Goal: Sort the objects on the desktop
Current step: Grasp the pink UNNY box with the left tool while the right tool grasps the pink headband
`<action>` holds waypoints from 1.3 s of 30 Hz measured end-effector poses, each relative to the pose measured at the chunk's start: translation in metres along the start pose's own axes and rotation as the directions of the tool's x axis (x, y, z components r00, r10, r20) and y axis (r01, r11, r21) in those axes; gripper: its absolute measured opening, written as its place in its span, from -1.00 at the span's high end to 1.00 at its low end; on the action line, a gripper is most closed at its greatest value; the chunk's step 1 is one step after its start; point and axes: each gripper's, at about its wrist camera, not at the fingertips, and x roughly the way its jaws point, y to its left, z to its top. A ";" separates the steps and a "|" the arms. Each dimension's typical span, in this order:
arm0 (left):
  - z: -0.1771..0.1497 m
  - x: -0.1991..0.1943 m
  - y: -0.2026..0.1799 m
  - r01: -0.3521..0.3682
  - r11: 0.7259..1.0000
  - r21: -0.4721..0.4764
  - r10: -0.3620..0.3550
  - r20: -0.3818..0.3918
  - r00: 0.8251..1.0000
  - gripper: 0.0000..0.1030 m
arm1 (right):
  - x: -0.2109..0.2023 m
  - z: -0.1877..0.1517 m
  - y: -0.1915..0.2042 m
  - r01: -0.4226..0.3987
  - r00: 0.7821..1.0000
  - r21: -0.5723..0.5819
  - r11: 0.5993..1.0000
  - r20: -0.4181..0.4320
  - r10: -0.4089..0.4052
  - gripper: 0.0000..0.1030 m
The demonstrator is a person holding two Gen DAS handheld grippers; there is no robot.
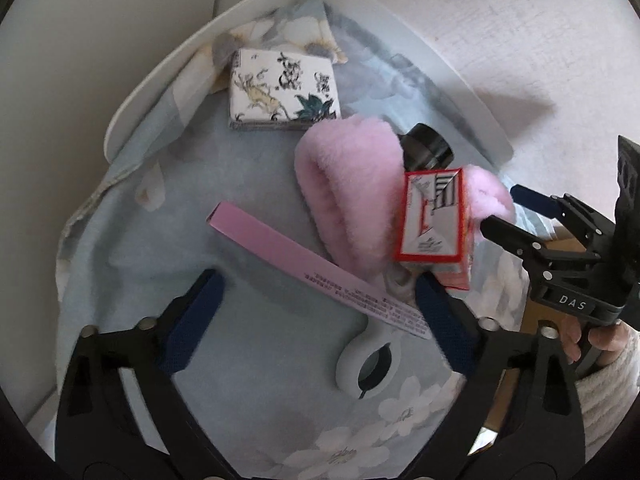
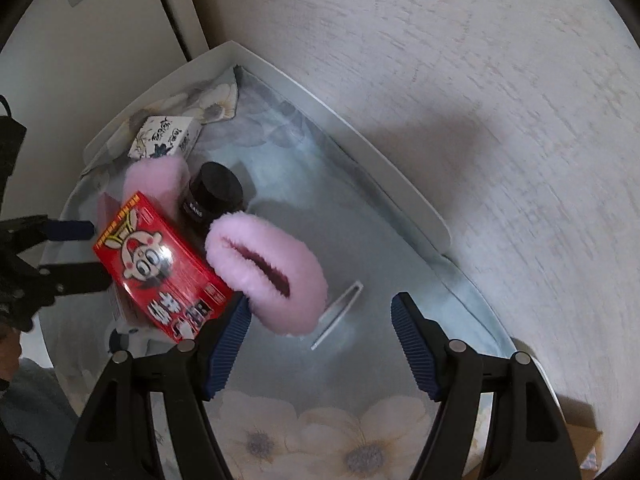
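Note:
A red carton [image 1: 434,220] [image 2: 160,264] leans on a fluffy pink band [image 1: 352,188] [image 2: 268,272], with a black jar [image 1: 426,148] [image 2: 214,196] behind them. A long pink box [image 1: 316,272] lies across the floral cloth [image 1: 224,360]. A white patterned box [image 1: 282,88] [image 2: 166,138] sits at the far corner. My left gripper [image 1: 316,320] is open, its fingers either side of the pink box's near end. My right gripper [image 2: 320,340] [image 1: 502,210] is open and empty, just right of the carton.
A grey ring-shaped holder [image 1: 368,364] lies near the left gripper. A thin flat strip [image 2: 338,316] lies between the right fingers. White table edges [image 2: 360,128] run along the wall [image 2: 480,80]. A cardboard box [image 2: 580,436] stands at the lower right.

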 end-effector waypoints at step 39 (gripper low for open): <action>-0.043 0.002 -0.016 -0.034 0.997 0.075 0.037 -0.038 0.999 0.74 | -0.045 -0.003 0.029 -0.031 0.994 -0.131 0.991 0.103 0.045 0.64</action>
